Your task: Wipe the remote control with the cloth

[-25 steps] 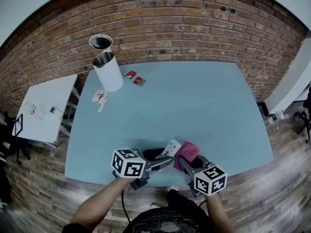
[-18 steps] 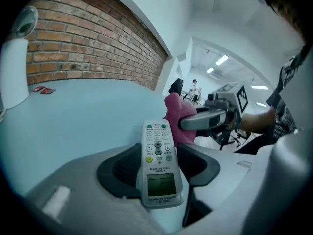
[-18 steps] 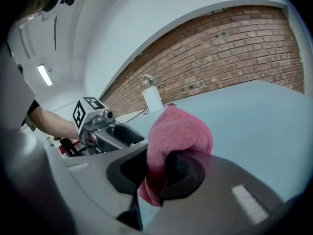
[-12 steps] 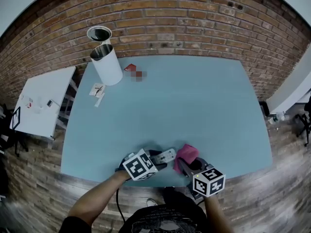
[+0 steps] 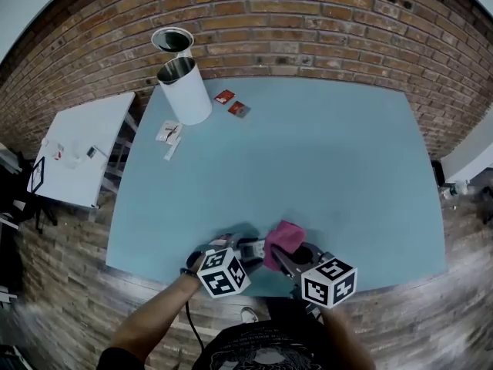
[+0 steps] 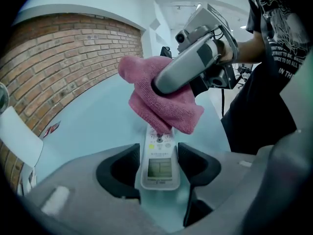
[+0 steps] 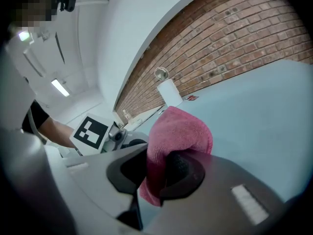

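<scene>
The white remote control (image 6: pixel 159 166) lies flat on the blue table (image 5: pixel 308 153) near its front edge, display up, between the jaws of my left gripper (image 6: pixel 159 153). Those jaws are opening and stand close along the remote's sides without a clear grip. My right gripper (image 7: pixel 159 173) is shut on a folded pink cloth (image 7: pixel 178 131). The cloth (image 6: pixel 161 99) rests on the remote's far end and hides its top buttons. In the head view the remote (image 5: pixel 253 247) shows just left of the cloth (image 5: pixel 283 236), with both grippers side by side.
A tall white cylinder (image 5: pixel 185 91) and a metal tin (image 5: pixel 172 41) stand at the table's far left. Two red packets (image 5: pixel 233 102) and some paper slips (image 5: pixel 171 136) lie near them. A white side table (image 5: pixel 77 160) stands to the left, a brick wall behind.
My left gripper rolled and sank, bringing the remote down flat onto the table. My right gripper carried the cloth left onto the remote's far end.
</scene>
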`<state>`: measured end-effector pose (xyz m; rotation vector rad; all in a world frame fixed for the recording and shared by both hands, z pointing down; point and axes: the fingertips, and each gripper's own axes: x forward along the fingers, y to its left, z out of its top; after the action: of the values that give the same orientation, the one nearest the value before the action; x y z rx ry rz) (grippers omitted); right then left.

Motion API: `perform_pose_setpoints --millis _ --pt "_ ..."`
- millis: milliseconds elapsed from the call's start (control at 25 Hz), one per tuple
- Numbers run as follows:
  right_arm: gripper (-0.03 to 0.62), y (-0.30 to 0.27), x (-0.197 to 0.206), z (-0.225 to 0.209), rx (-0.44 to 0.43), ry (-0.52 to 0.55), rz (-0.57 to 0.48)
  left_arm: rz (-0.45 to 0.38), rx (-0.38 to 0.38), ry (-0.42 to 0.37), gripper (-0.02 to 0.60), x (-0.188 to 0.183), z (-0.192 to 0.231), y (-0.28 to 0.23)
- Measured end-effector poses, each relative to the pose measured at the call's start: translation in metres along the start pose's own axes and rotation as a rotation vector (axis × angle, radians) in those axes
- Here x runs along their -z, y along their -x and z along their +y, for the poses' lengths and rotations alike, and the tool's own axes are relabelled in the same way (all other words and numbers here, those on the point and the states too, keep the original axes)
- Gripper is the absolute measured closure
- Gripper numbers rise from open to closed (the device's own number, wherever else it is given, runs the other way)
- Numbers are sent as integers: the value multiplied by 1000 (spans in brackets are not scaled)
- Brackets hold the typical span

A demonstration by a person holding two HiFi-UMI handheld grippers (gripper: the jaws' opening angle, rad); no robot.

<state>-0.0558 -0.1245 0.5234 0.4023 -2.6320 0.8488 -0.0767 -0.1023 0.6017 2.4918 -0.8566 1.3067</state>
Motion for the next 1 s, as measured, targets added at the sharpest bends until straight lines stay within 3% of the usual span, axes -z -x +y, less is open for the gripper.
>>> perform_pose_setpoints --millis 280,440,640,1000 --pt "530 -56 -3 35 -108 -7 52 72 -6 34 325 36 2 13" --pt "530 -75 2 39 -122 -27 82 83 24 56 327 39 3 11" --pt "530 -84 6 33 -121 -52 107 117 93 140 328 42 3 7" --pt "531 -74 3 17 -119 -104 124 130 113 137 328 42 4 8"
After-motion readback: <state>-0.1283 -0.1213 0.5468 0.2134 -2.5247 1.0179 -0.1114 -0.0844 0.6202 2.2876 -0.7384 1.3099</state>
